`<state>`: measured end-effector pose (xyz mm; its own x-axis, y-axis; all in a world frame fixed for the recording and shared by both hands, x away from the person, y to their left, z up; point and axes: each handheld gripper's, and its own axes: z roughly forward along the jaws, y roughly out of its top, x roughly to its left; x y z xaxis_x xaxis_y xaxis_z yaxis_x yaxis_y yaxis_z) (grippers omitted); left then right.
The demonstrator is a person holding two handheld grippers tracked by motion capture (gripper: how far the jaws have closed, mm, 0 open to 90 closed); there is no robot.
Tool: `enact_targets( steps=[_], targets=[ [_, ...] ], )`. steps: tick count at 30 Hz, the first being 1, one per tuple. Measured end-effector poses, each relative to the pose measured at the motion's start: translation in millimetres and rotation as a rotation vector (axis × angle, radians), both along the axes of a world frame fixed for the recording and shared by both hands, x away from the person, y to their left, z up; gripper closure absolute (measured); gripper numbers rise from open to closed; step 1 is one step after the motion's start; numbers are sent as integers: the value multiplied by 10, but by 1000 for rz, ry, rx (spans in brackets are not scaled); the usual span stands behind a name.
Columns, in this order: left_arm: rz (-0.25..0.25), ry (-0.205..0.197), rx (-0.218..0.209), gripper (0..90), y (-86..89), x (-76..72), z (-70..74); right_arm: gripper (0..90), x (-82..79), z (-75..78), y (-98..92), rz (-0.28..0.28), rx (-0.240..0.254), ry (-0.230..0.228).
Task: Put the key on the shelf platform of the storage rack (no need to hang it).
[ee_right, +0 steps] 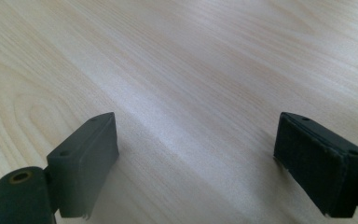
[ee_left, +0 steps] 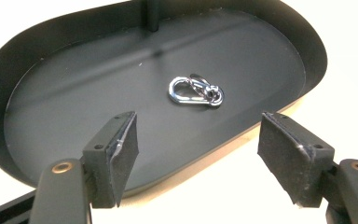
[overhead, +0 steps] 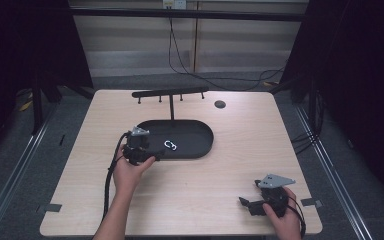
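Carabiner in tray, both grippers empty

Carabiner (ee_left: 196,92) lies mid-tray, at twelve o'clock from the left gripper (ee_left: 193,156), whose jaws are spread at the black tray's (ee_left: 37,70) rim. Right gripper (ee_right: 193,163), spread too, rests at the table's (overhead: 205,185) five o'clock corner.

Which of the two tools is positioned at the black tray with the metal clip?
The left tool, open at the tray's near-left rim, facing the silver clip. The right tool sits open over bare table near the front right.

One black oval tray (overhead: 200,145), one silver carabiner (ee_left: 196,91) (perhaps ringed), two tongs (overhead: 157,155) (overhead: 243,201)
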<state>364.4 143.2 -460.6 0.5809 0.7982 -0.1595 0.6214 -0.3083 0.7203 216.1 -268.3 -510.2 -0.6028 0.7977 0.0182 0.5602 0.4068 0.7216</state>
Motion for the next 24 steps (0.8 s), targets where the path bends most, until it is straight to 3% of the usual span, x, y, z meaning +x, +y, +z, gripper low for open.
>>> enact_targets(
  steps=[24],
  targets=[
    [20,6,11,284,322,-296,-126,130,0,0,0,0,1,1]
  ],
)
